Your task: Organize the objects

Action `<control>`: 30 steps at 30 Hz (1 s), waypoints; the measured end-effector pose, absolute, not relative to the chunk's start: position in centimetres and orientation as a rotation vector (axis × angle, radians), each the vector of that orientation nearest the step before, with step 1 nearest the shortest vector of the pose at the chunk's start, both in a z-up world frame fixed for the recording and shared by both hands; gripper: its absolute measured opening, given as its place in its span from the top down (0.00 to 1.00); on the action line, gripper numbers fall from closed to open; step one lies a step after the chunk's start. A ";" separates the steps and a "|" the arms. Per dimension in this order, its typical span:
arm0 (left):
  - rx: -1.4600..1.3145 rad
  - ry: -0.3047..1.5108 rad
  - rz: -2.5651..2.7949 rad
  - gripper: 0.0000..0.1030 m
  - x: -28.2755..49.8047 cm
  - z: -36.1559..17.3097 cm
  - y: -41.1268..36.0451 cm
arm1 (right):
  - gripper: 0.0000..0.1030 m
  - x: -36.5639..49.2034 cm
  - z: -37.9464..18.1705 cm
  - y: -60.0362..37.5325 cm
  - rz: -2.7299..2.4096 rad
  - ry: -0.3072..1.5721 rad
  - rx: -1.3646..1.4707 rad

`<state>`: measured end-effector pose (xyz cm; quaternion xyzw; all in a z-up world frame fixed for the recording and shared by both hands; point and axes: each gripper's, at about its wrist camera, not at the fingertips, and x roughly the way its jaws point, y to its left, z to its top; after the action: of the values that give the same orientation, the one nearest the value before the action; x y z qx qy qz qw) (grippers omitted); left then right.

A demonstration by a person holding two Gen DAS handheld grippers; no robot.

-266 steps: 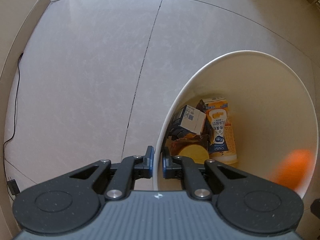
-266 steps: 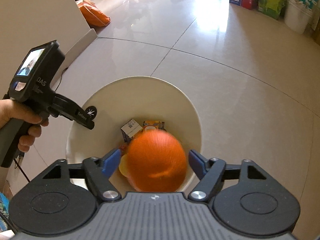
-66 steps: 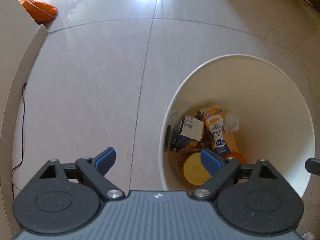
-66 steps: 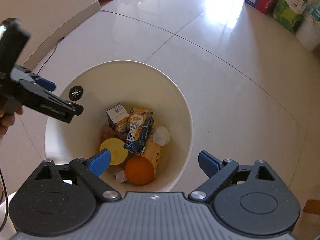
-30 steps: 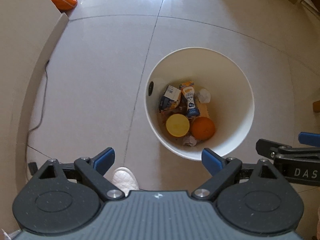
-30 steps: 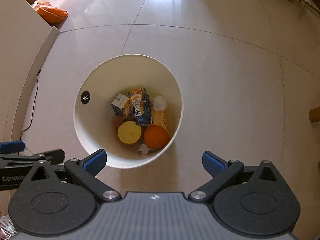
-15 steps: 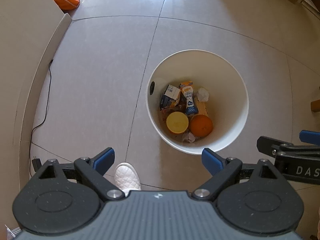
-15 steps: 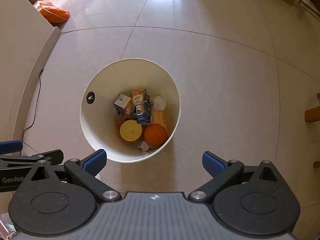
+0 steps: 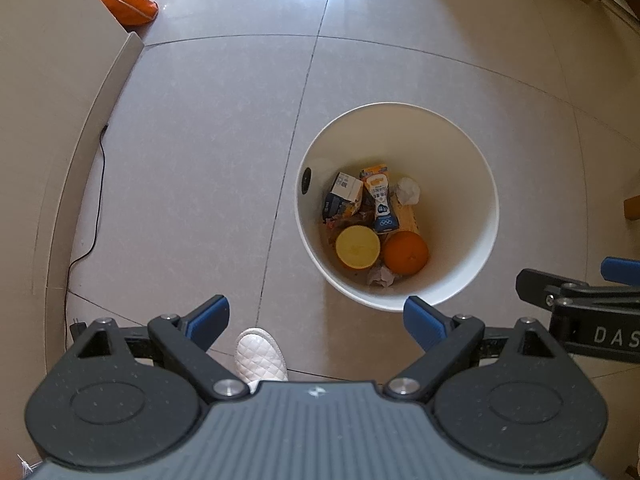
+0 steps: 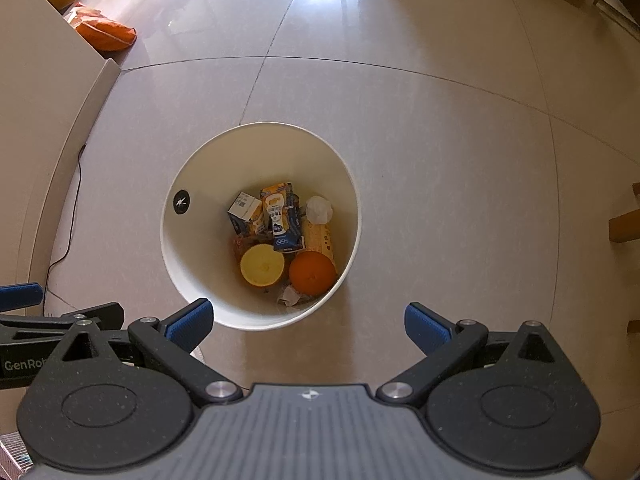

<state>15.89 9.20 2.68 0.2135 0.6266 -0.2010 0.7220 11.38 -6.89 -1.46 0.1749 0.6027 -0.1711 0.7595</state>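
Both your left tongs [image 9: 316,318] and right tongs [image 10: 308,322] hang spread wide and hold nothing, high above the white bin [image 10: 192,248] on the floor. The orange [image 10: 312,273] lies inside it, ahead and below, about equally near either hand, beside the yellow lid [image 10: 262,266].

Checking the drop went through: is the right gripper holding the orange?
No, the right gripper is open and empty; the orange lies in the white bin.
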 end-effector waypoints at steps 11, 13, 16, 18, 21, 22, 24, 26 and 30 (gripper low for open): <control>0.462 1.397 -0.442 0.09 15.9 2.8 8.8 | 0.00 11.4 -1.5 -7.2 -0.379 1.315 0.384; 0.465 1.396 -0.441 0.09 15.9 2.8 8.7 | 0.00 11.4 -1.5 -7.3 -0.380 1.313 0.389; 0.466 1.397 -0.439 0.09 15.8 2.8 8.7 | 0.00 11.3 -1.5 -7.4 -0.382 1.315 0.387; 0.462 1.403 -0.435 0.09 15.8 2.7 8.7 | 0.00 11.3 -1.5 -7.4 -0.382 1.315 0.389; 0.457 1.408 -0.436 0.09 15.9 2.7 8.6 | 0.00 11.2 -1.6 -7.6 -0.385 1.316 0.390; 0.456 1.408 -0.436 0.09 15.9 2.7 8.7 | 0.00 11.2 -1.6 -7.6 -0.386 1.317 0.391; 0.456 1.409 -0.438 0.09 15.8 2.8 8.7 | 0.00 11.2 -1.6 -7.7 -0.389 1.317 0.388; 0.455 1.408 -0.437 0.09 15.8 2.7 8.7 | 0.00 11.2 -1.6 -7.8 -0.391 1.319 0.388; 0.453 1.410 -0.433 0.09 15.8 2.6 8.7 | 0.00 11.1 -1.6 -7.8 -0.396 1.319 0.390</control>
<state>15.77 8.71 2.59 0.2045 0.6371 -0.1958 0.7169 11.11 -7.83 -1.55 0.1787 0.6045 -0.1814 0.7548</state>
